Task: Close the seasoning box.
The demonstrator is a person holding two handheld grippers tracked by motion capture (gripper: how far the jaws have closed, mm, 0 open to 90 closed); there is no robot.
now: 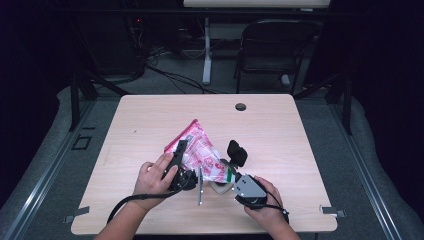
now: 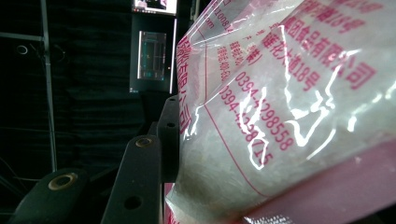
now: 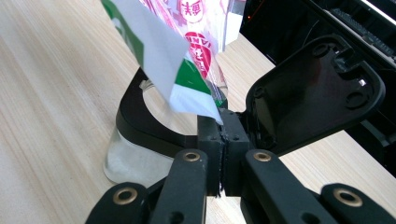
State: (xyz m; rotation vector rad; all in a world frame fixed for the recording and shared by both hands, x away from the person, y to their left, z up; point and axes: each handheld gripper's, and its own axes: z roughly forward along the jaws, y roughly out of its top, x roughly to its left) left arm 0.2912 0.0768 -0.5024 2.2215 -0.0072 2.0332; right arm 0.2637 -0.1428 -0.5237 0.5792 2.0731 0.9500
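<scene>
A clear plastic bag [image 1: 200,150] with pink print and white grains inside is held up, tilted, over the middle of the wooden table [image 1: 150,125]. My left gripper [image 1: 181,150] is shut on its left side; in the left gripper view the bag [image 2: 280,116] presses against one black finger [image 2: 169,130] and hides the other. My right gripper [image 3: 223,128] is shut on the bag's white-and-green lower corner [image 3: 187,88]. That corner hangs over the mouth of a clear jar [image 3: 126,163] with a black rim, whose flip lid [image 3: 313,93] stands open. The same jar [image 1: 219,189] sits beside the right gripper [image 1: 229,174].
The jar's open lid [image 1: 237,152] stands up just right of the bag. A cable hole [image 1: 240,106] lies near the table's far edge, and a dark chair [image 1: 272,50] stands beyond it. The table's front edge is close below both hands.
</scene>
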